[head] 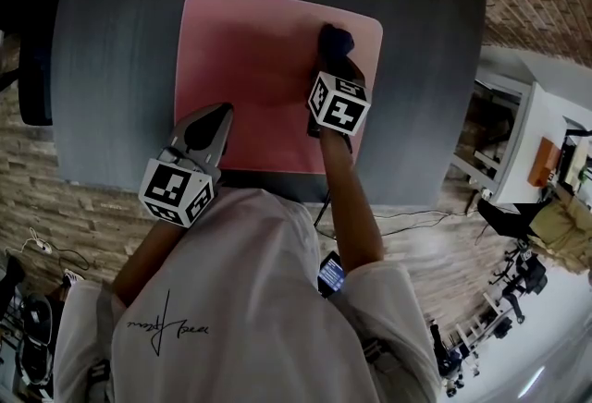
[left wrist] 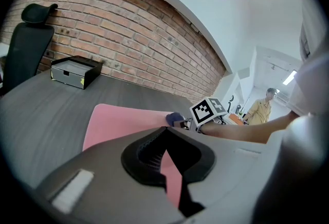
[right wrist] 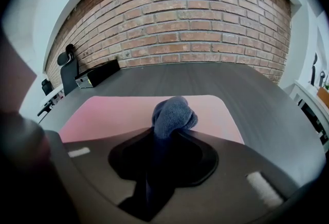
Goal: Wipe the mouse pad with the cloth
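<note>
right gripper (right wrist: 165, 135) clamped on blue cloth (right wrist: 175, 112) at mouse pad (head: 250, 68) far-right corner; left gripper (head: 220, 115) closed, empty

An office-like workroom: a dark grey desk (head: 444, 68) carries a pink mouse pad (head: 250, 68) and a black box (left wrist: 77, 71), with a black office chair (left wrist: 28, 48) beside it. A red brick wall (right wrist: 205, 22) runs behind. Loose cables (head: 407, 221) trail across the wood-look floor (head: 435, 244) near white shelving (head: 499, 142). A person (left wrist: 261, 111) stands in a bright room beyond.
</note>
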Motion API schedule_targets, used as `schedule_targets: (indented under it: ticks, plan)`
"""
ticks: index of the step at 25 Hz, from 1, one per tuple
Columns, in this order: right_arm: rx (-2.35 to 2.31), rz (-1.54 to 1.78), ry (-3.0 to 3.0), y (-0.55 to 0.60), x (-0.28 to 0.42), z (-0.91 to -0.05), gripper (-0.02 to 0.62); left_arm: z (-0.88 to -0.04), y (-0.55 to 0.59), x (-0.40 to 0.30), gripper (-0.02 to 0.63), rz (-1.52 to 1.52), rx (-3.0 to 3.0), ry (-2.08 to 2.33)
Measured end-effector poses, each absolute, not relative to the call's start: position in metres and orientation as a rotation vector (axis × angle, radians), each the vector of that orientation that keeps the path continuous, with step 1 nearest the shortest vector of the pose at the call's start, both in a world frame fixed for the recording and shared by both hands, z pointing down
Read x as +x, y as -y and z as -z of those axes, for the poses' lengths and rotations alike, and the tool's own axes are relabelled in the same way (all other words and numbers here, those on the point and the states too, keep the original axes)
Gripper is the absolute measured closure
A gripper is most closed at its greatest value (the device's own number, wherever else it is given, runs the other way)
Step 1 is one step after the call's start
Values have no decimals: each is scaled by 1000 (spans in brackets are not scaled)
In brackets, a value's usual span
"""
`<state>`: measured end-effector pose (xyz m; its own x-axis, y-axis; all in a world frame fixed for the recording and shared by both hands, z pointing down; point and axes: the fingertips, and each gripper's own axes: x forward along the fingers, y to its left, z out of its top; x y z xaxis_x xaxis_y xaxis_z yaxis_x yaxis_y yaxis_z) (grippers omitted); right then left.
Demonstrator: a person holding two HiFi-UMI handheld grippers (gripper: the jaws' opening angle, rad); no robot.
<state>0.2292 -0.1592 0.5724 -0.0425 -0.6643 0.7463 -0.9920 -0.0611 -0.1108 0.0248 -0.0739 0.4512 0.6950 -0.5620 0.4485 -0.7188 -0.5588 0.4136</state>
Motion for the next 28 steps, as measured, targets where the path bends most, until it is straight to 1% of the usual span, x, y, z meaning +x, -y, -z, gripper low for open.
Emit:
schedule_targets:
  ticks: [28]
  plan:
    - [1689, -893, 1789, 173, 164, -573, 494, -444, 75, 4, 594, -298, 2324, 964]
